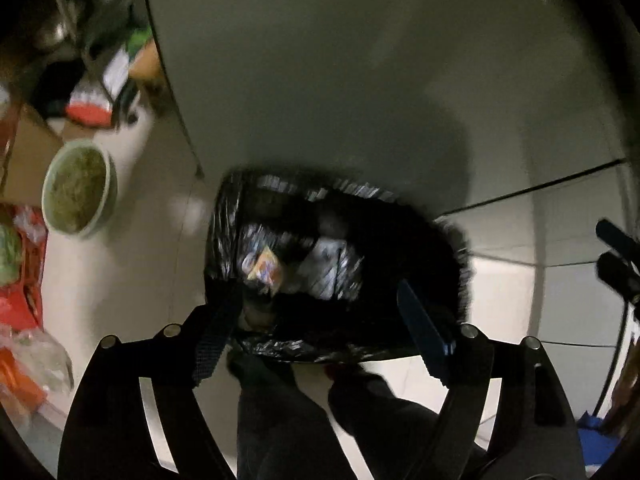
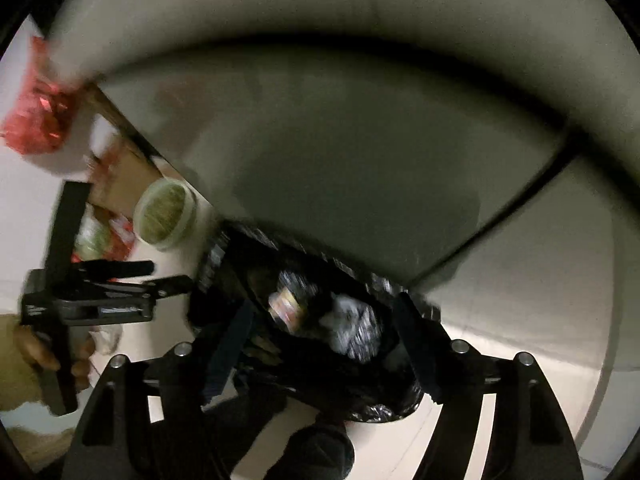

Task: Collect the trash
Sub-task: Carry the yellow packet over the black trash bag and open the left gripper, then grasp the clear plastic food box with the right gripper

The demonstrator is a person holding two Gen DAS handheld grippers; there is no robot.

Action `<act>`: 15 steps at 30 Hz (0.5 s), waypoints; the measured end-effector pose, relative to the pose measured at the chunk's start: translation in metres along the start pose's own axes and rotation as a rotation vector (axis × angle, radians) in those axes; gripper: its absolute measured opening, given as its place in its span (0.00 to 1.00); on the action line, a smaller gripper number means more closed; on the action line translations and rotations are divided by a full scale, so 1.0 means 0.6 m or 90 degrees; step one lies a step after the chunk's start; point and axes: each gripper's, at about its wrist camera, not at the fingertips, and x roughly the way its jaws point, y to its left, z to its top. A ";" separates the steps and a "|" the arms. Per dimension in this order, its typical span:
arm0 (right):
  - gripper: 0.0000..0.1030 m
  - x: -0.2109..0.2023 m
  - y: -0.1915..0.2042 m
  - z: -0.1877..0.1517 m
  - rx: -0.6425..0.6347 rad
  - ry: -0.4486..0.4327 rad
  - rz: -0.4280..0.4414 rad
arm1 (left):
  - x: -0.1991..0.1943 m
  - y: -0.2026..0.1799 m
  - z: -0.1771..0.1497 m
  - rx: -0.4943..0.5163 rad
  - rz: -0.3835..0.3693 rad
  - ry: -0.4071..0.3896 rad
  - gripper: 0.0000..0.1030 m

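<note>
Both tools, left tool [image 1: 316,320] and right tool [image 2: 324,344], hang released and empty over black plastic-lined trash bin [image 1: 420,264] on floor, beside grey cabinet, positioned for dropping. Wrappers [image 1: 266,270] lie inside.

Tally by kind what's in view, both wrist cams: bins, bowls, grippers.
Black-lined trash bin: 1
Green bowl: 1
Grippers: 2, left gripper and right gripper, both open and empty over the bin
Total: 4
Red packaging at the left is too blurred to count.
</note>
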 end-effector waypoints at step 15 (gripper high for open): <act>0.95 -0.191 0.024 0.188 -0.083 -0.237 0.003 | -0.304 -0.096 0.069 0.024 -0.038 -0.252 0.87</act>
